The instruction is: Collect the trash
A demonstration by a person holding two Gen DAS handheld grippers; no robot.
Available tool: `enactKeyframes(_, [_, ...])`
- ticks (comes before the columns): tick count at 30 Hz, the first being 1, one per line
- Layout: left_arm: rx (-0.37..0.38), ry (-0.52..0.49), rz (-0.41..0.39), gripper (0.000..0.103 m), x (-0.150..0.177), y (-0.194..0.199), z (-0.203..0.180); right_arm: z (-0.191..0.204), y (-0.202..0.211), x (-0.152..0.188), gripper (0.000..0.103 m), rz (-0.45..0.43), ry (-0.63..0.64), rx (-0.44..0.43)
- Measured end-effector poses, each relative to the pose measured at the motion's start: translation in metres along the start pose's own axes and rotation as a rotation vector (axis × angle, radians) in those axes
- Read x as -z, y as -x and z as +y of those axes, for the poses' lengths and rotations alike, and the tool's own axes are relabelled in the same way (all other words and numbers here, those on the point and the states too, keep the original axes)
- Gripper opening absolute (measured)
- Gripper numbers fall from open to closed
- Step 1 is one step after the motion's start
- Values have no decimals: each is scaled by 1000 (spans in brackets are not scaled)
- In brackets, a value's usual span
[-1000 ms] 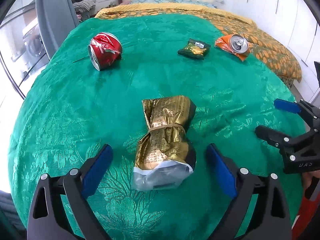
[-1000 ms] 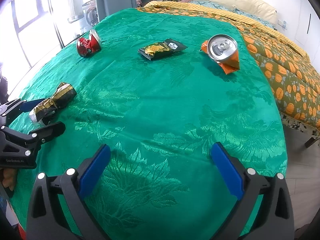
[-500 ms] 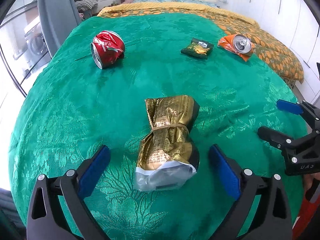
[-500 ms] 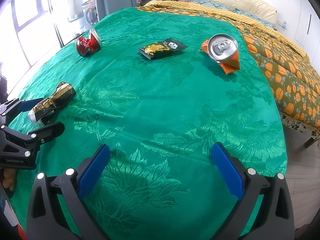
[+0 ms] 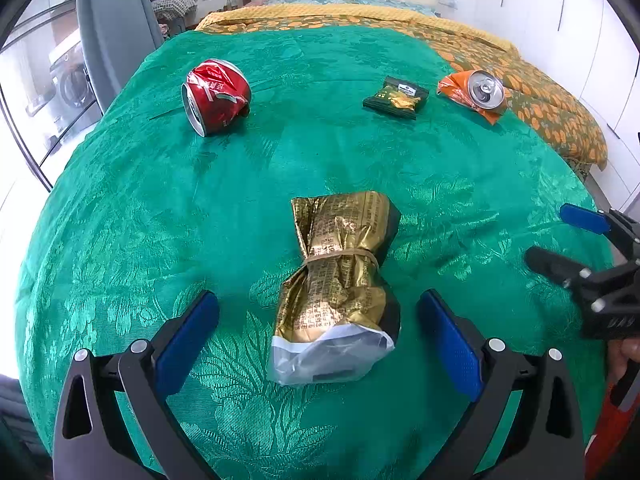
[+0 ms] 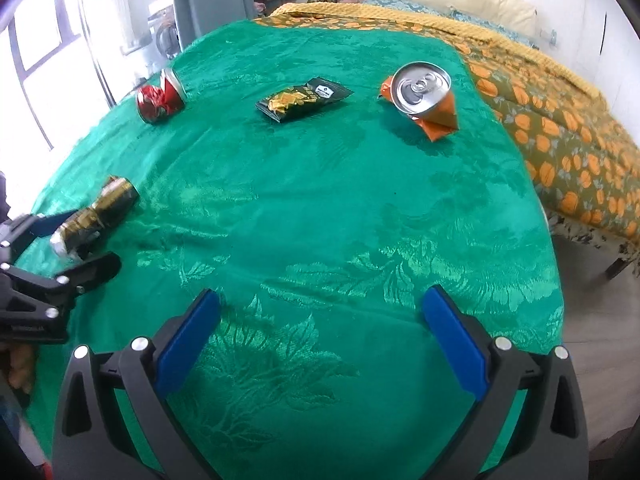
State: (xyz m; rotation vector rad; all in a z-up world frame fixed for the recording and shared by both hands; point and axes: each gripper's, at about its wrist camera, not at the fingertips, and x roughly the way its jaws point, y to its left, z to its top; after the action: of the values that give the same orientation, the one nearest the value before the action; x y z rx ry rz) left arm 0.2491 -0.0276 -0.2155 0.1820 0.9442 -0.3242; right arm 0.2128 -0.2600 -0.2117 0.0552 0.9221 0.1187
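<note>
My left gripper (image 5: 318, 320) stands as wide as it goes, its jaws having just spread a little more, straddling the gold foil bag (image 5: 340, 284) at lower centre without pressing it; I judge that leaves room to close across its banded waist. My right gripper (image 6: 320, 320) is wide open too, holding nothing, over bare green bedspread (image 6: 320, 208). The other trash waits toward the top: red can (image 5: 216, 94) upper left, dark snack packet (image 5: 396, 98) and orange can (image 5: 478, 94) upper right.
</note>
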Motion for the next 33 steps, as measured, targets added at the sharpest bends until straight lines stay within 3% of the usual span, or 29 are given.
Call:
enactKeyframes(2, [0,0,0,98,0,0,0,-16,2,-12,98,-10,-22,-1])
enactKeyframes(4, [-1,0,0,98,0,0,0,-27,-2,-26,98,-22,8,73])
enactKeyframes(5, [-1,0,0,98,0,0,0,-38,-12,-43,98,-12,33,129])
enactKeyframes(10, [-1,0,0,98,0,0,0,-62,-61,-94,98,17,110,192])
enactKeyframes(14, [0,0,0,98,0,0,0,-76,-84,-121,98,11,56,144])
enactKeyframes(15, [0,0,0,98,0,0,0,-77,-87,-125,92,14,53,131])
enactKeyframes(16, [0,0,0,98,0,0,0,-77,-88,-126,73,14,50,106])
enactKeyframes(18, [0,0,0,98,0,0,0,-78,-86,-129,50,1,34,39])
enactKeyframes(19, [0,0,0,98,0,0,0,-74,-84,-128,39,-1,41,37])
enactKeyframes(22, [0,0,0,98,0,0,0,-62,-72,-117,37,7,58,21])
enactKeyframes(25, [0,0,0,98,0,0,0,-48,-49,-97,37,-13,49,-49])
enactKeyframes(33, [0,0,0,98,0,0,0,-7,12,-6,38,33,-46,-233])
